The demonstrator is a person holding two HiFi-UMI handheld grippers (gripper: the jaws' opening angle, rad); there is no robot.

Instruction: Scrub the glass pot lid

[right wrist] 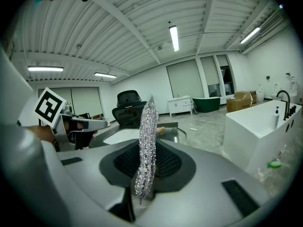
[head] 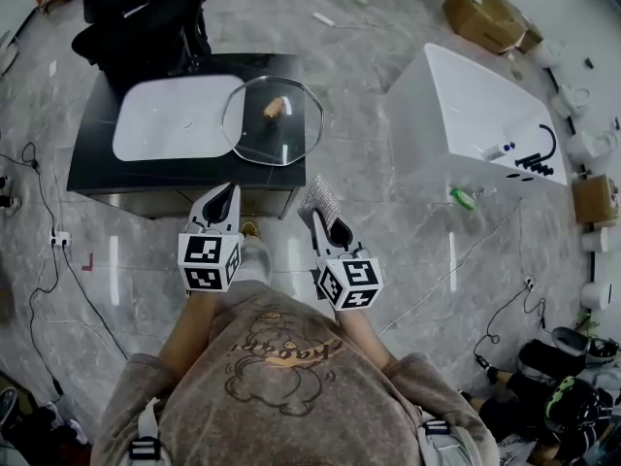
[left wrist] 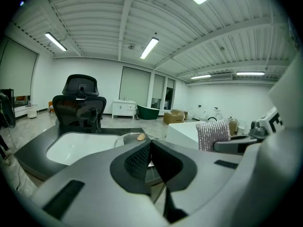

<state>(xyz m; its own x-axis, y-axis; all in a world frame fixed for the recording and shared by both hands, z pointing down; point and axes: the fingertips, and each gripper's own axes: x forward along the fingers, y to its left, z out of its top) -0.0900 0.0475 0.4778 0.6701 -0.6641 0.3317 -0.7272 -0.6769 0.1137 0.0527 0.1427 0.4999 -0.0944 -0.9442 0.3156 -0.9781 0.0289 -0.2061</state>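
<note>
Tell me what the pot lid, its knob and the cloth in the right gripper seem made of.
Pot lid: clear glass, the counter shows through; rim looks like thin metal. Knob: tan, matte, probably wood. Cloth: glittering silver mesh, likely metallic-thread scrubbing fabric.

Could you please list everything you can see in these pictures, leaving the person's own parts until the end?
glass pot lid: one, clear with a tan knob, lying on the counter with its left edge over the basin's right rim
basin: one, white, set in the counter
counter: one, black, in front of the person
office chair: one, black, behind the counter
bathtub: one, white, right of the counter
tap: one, black, on the bathtub's rim
cardboard boxes: a few, brown, on the floor beyond the bathtub
scrubbing cloth: one, silvery, clamped in the right gripper
left gripper: one, grey, jaws shut and empty, short of the counter
right gripper: one, grey, beside the left, shut on the scrubbing cloth
</note>
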